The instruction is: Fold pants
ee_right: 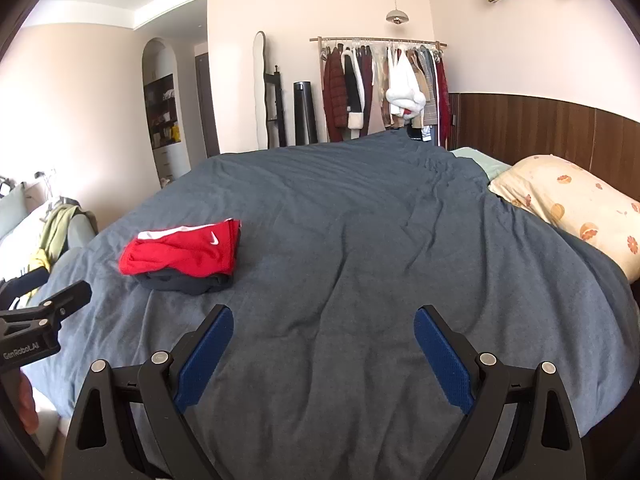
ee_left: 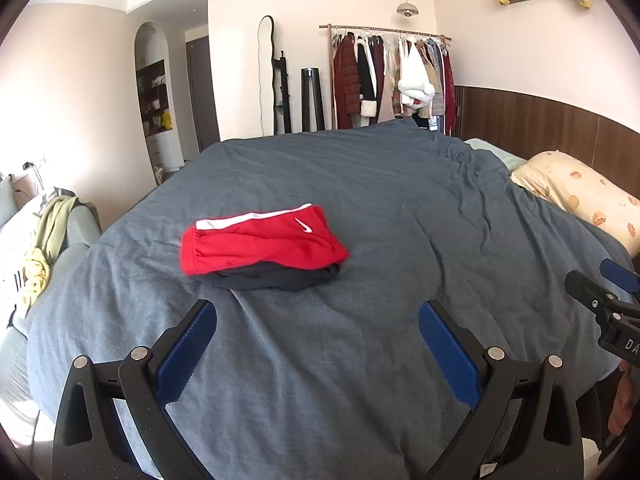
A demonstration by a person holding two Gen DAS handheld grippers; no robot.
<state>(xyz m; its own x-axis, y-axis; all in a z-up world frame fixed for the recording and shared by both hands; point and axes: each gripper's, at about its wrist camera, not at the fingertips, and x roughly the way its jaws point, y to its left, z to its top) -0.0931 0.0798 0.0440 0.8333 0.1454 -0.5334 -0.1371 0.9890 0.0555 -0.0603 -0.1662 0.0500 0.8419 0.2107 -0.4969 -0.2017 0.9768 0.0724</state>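
Note:
Folded red shorts (ee_left: pixel 260 246) with a white stripe and logo lie on top of a folded dark garment (ee_left: pixel 276 278) on the grey-blue bed cover (ee_left: pixel 400 216). The same stack shows in the right wrist view, with the red shorts (ee_right: pixel 180 254) over the dark garment (ee_right: pixel 188 282). My left gripper (ee_left: pixel 318 314) is open and empty, held above the cover just in front of the stack. My right gripper (ee_right: pixel 324 320) is open and empty, to the right of the stack. Each gripper shows at the edge of the other's view.
A floral pillow (ee_left: pixel 584 196) lies at the right by a wooden headboard (ee_left: pixel 540 124). A clothes rack (ee_left: pixel 392 76) and a mirror (ee_left: pixel 266 76) stand behind the bed. A sofa with clothes (ee_left: pixel 44 240) is at the left.

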